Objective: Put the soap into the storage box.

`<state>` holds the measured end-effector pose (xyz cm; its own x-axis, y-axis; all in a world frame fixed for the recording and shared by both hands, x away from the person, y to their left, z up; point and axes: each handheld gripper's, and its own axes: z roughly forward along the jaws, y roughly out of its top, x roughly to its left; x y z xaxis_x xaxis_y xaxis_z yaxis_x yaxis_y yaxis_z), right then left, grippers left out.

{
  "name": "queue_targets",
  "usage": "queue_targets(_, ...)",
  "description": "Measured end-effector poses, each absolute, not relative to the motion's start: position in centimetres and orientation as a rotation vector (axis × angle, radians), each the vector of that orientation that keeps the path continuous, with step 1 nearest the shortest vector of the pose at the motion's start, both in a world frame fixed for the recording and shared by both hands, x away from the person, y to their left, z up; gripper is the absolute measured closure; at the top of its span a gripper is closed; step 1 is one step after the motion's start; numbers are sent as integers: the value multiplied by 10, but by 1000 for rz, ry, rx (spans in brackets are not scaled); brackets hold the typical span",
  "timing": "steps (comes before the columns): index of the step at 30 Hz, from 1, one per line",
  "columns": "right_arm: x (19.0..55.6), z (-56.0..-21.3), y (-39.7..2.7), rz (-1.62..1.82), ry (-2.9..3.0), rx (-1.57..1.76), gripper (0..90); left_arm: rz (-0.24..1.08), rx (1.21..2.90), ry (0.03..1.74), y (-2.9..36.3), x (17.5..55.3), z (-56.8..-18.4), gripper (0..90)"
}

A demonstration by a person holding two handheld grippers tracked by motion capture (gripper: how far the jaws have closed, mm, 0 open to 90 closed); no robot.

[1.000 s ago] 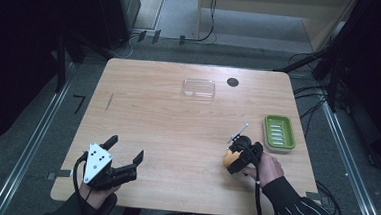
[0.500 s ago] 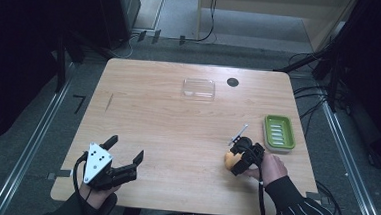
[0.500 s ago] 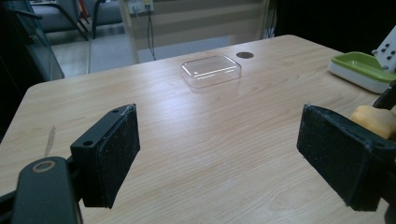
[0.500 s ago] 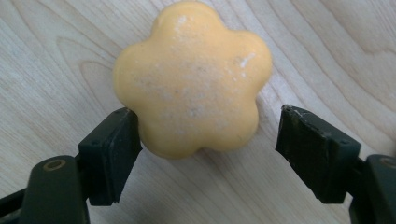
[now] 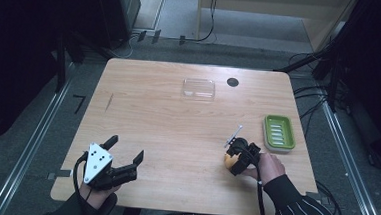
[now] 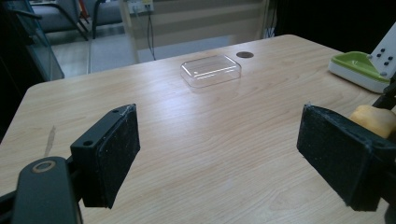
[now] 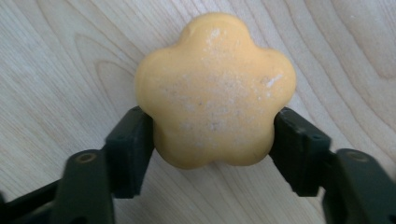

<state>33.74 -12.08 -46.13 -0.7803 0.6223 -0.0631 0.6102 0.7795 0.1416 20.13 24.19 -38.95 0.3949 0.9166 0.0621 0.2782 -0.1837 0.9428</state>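
Note:
A yellow flower-shaped soap (image 7: 215, 88) lies against the wooden table top, and my right gripper (image 7: 212, 128) is shut on it, with one jaw pressed to each side. In the high view this soap (image 5: 229, 161) and the right gripper (image 5: 232, 159) are at the front right of the table (image 5: 167, 121). My left gripper (image 5: 126, 149) rests near the front left edge, open, with nothing between its pads (image 6: 116, 149). From the left gripper view, the soap (image 6: 376, 119) peeks out behind the right-hand jaw.
A green soap dish (image 5: 278, 133) with a white base stands just right of the right gripper and shows as the dish (image 6: 357, 65) in the left gripper view. A clear plastic box (image 5: 198, 88) lies at the far middle, next to a dark round hole (image 5: 232, 82).
The right gripper and the soap have shifted very slightly toward the near edge. The left gripper has stayed where it was.

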Motion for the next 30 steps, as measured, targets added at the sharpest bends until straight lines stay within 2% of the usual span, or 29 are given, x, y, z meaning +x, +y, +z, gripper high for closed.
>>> queue_targets(30,332,-454,-127,179,2821,998,402,829,1690,1061,243,201,-389,137)
